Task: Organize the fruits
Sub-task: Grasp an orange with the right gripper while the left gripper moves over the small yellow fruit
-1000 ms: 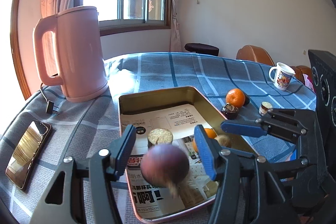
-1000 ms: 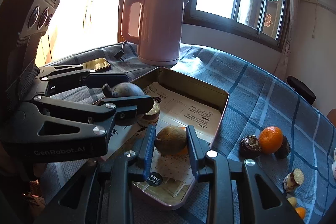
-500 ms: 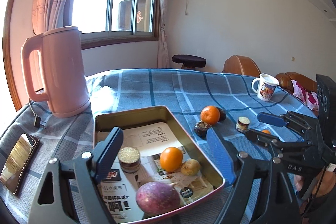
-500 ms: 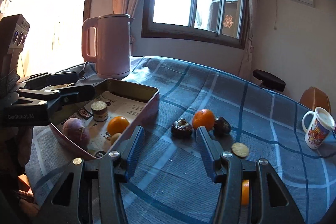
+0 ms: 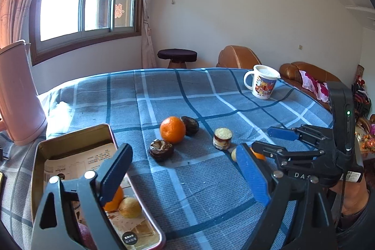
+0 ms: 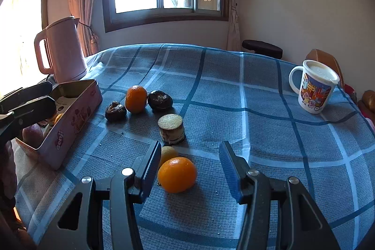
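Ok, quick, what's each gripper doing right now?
Left gripper: jaws opening, nothing between them.
Right gripper: open, holding nothing; an orange sits between its jaws, ungripped.

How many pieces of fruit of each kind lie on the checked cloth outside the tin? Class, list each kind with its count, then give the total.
Oranges: 2
Dark wrinkled fruits: 2
Cut round piece: 1
Small yellow fruit: 1
Total: 6
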`<state>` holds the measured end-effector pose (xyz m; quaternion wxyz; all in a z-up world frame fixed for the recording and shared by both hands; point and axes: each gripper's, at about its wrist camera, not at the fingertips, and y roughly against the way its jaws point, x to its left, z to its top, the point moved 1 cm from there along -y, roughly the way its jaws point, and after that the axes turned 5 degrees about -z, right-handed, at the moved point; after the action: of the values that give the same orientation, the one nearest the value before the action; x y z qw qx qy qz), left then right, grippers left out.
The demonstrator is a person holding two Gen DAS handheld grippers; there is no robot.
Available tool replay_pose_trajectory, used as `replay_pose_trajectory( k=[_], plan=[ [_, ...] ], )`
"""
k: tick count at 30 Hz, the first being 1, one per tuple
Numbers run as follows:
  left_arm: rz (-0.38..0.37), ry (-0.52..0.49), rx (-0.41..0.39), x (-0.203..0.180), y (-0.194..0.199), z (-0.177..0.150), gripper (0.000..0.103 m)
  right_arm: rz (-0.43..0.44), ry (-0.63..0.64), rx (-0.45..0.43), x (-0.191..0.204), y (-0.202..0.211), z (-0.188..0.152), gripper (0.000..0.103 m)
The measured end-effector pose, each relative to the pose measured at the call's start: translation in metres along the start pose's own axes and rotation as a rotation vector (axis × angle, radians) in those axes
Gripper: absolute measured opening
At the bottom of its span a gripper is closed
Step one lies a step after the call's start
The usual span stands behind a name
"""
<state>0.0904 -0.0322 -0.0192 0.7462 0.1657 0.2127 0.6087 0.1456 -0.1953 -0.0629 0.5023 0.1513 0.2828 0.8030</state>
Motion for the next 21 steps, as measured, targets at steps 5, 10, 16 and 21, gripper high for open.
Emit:
replay_pose_trajectory(
  k=[5,10,16,21],
  plan=[
    [-0.002,-0.025,0.032,-0.009,-0.016,-0.003,0.093,0.037,0.013,0.103,0.004,-0.02,-0.001,0.053],
    [-0.008,-0.034,0.062,-0.013,-0.027,-0.005,0.093,0.059,0.028,0.144,0.008,-0.026,-0.004,0.041],
    [-0.039,-0.053,0.083,-0.025,-0.037,-0.004,0.092,0.026,-0.005,0.11,0.001,-0.019,-0.004,0.04],
    [-0.075,-0.073,0.144,-0.037,-0.059,-0.005,0.08,-0.048,-0.075,0.038,-0.017,-0.004,-0.003,0.04]
  ],
)
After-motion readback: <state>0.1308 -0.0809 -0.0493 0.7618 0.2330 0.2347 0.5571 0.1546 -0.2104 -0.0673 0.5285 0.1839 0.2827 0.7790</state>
